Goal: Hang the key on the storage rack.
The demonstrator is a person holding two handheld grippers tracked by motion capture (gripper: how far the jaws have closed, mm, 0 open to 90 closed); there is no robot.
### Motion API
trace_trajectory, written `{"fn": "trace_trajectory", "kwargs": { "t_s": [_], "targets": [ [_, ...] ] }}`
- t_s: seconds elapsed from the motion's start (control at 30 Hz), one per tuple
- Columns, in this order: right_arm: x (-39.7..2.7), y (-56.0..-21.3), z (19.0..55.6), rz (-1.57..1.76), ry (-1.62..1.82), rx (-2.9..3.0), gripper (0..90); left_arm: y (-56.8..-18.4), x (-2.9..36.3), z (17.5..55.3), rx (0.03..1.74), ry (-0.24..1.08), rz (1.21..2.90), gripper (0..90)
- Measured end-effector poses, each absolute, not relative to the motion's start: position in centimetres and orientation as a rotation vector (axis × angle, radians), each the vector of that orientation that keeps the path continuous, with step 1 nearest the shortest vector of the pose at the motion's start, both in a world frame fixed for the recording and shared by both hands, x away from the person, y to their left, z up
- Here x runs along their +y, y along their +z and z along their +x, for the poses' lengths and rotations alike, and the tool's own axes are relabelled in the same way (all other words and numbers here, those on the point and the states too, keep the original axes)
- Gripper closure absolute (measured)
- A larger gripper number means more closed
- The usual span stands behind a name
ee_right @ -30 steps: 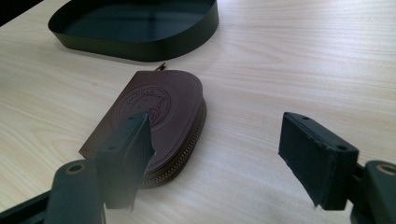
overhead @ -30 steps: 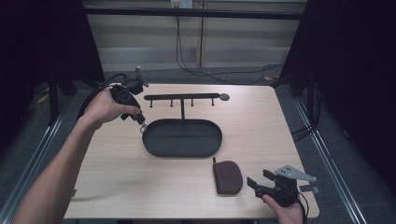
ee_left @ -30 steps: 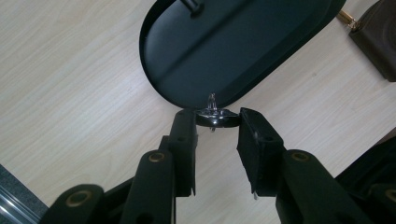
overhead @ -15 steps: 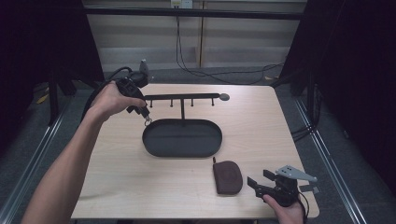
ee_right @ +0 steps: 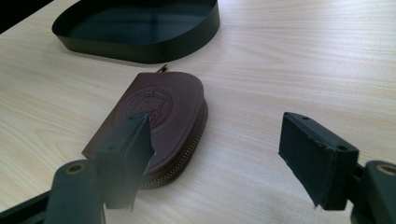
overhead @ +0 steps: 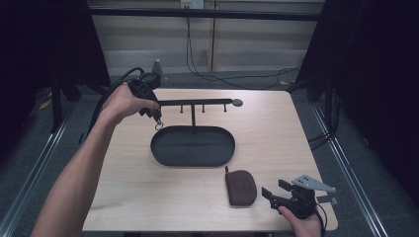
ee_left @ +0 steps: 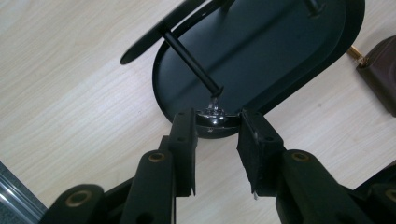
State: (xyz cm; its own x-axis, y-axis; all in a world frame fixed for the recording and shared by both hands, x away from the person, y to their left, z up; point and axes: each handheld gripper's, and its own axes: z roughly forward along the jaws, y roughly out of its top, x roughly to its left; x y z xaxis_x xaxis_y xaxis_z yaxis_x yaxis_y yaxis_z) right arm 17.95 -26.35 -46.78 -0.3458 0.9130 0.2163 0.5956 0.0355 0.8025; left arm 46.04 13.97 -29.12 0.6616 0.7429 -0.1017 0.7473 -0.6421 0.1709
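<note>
While I watch from above, my left gripper (overhead: 157,120) hangs over the far left part of the wooden table (overhead: 148,197), just beside the left end of a black stand's crossbar (overhead: 197,102), and it is pinching a small metal ring (overhead: 159,126). That ring dangles below the jaw tips, shiny and silver-grey, just above the left rim of the black oval tray (overhead: 192,146) that forms the stand's base. Seen from the left gripper view, the ring (ee_left: 215,117) sits squarely between the two black pads (ee_left: 184,135), a rounded, glossy band with a small bright fitting on top, and both pads press on its sides. Beyond it in that view lie the dark tray (ee_left: 280,56) and one thin black peg (ee_left: 191,63) of the stand, whose tip comes close to the ring's top; I cannot tell whether they touch. My right gripper (overhead: 275,193) rests low at the near right corner of the table with its jaws spread wide and nothing between them. Just to its left lies a brown leather pouch (overhead: 240,186), flat on the wood, rounded at one end, with a zip along its edge. From the right gripper view the pouch (ee_right: 163,112) shows an embossed round emblem, and it lies just beyond one pad, apart from the tray (ee_right: 140,42) behind it.
</note>
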Motion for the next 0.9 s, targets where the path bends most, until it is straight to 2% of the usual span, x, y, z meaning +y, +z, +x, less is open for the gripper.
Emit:
{"fn": "trace_trajectory", "kwargs": {
  "t_s": [0.4,0.9],
  "targets": [
    [-26.3,-46.8,17.9,1.522,1.228,1.974,25.6,-29.4,13.2,46.9,1.226,-0.036,2.680,67.7],
    [-26.3,-46.7,17.9,1.521,1.229,1.976,25.7,-29.7,13.0,47.7,1.320,-0.006,2.640,67.6]
  ]
}}
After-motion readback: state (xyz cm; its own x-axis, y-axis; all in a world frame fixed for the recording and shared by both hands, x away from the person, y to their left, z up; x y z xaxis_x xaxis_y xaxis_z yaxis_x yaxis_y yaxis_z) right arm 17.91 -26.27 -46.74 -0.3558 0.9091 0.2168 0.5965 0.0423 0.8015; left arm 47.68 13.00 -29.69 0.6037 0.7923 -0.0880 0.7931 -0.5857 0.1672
